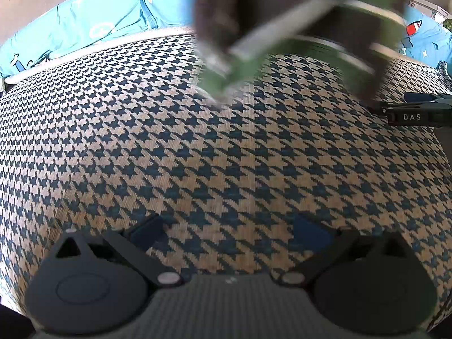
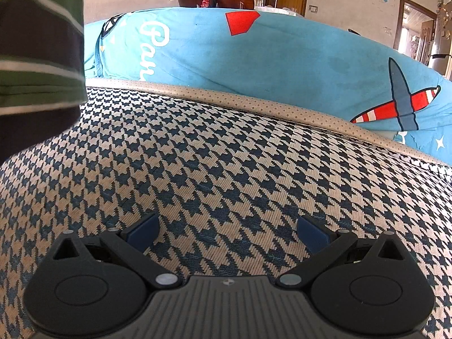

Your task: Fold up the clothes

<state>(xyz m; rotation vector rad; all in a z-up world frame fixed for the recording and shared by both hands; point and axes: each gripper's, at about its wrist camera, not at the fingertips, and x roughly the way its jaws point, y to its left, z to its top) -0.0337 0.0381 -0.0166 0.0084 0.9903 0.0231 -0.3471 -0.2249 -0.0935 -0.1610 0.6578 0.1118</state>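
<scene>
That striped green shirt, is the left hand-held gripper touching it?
Apart. The left wrist view shows the left hand-held gripper open over bare houndstooth cover, with the striped shirt well beyond its fingertips.

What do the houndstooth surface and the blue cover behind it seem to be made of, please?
The houndstooth surface looks like coarse woven fabric, matte, with visible ribbed threads. The blue cover looks like soft, smooth printed cloth, probably cotton or microfibre; it creases gently and shows no shine.
</scene>
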